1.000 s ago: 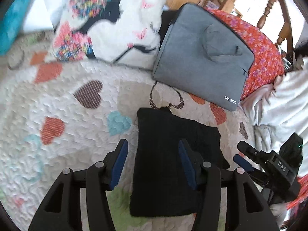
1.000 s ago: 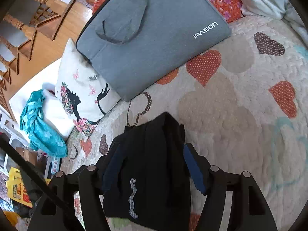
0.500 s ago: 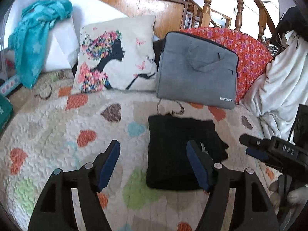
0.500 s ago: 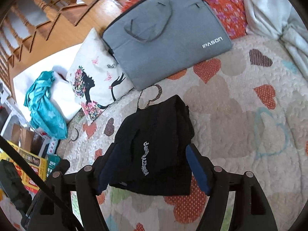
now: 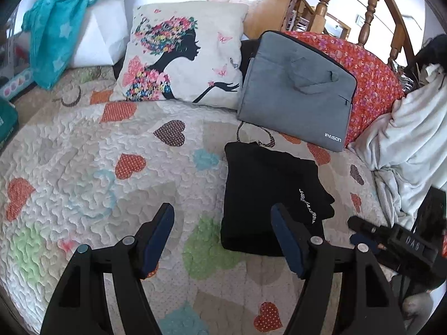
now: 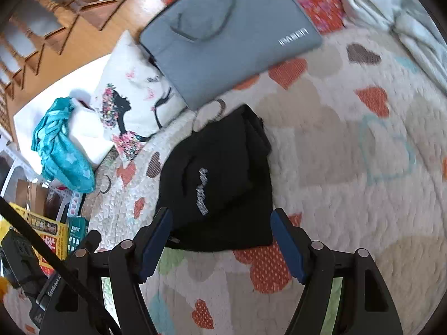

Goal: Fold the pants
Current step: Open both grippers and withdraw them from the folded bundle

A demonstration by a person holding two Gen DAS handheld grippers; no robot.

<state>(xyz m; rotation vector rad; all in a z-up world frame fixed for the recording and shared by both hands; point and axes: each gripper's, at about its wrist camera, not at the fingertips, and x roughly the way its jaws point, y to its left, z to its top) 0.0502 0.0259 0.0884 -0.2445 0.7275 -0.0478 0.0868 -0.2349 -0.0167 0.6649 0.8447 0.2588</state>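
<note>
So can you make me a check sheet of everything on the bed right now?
Surface: heart-print quilt, bumpy stitching.
Job's things: black pants folded into a compact stack, lying flat, white lettering on top.
Clutter: grey laptop bag, printed cushion, teal towel, white blanket.
Grippers: left gripper and right gripper, jaws apart, holding nothing.
Cables: nothing seen.
Surroundings: wooden railing.

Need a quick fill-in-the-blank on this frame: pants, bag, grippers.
1. The folded black pants lie on a quilt patterned with ____.
2. The grey laptop bag leans on a ____ floral cushion.
3. Both the left gripper and right gripper hold ____.

Missing: hearts; red; nothing
</note>
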